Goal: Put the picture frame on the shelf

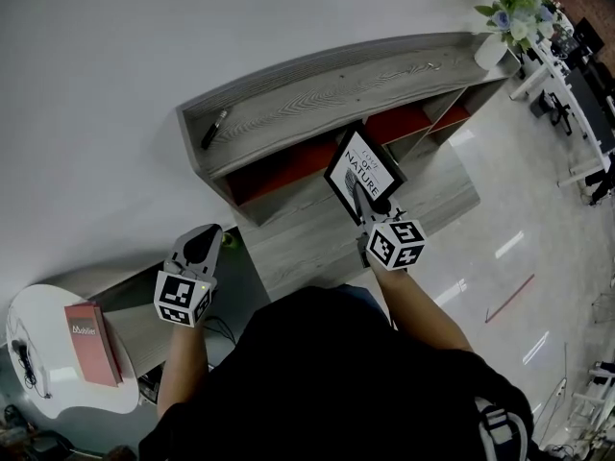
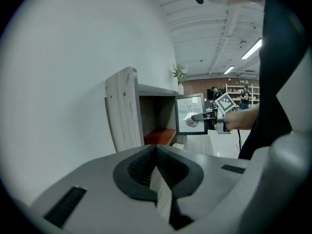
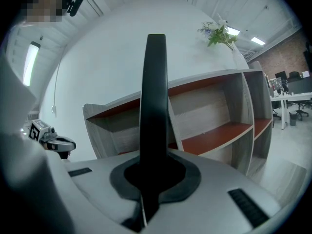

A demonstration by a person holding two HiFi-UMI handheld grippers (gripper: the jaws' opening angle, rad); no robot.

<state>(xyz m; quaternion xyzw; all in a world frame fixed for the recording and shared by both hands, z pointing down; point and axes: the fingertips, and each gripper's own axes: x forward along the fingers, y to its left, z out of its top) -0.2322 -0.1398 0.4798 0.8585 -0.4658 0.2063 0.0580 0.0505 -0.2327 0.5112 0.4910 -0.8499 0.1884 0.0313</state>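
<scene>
One frame (image 1: 363, 169), black-edged with the print "NATURE", is pinched along its lower edge by the right hand-held gripper (image 1: 370, 203). It is held upright in the air, just in front of the open compartments of the one shelf (image 1: 317, 94), a grey wood-grain unit with red boards inside. In the right gripper view the frame shows edge-on as a single dark bar clamped between the jaws.

The left hand-held gripper (image 1: 200, 248), the second of the two, hangs off to the left of the shelf's end, its jaws pressed together with nothing in them.

One dark pen (image 1: 213, 129) lies on the shelf top near the left end, and one white vase (image 1: 492, 51) of flowers stands at the far right end. One red book (image 1: 92, 342) lies on a round white counter (image 1: 38, 315) at lower left.
</scene>
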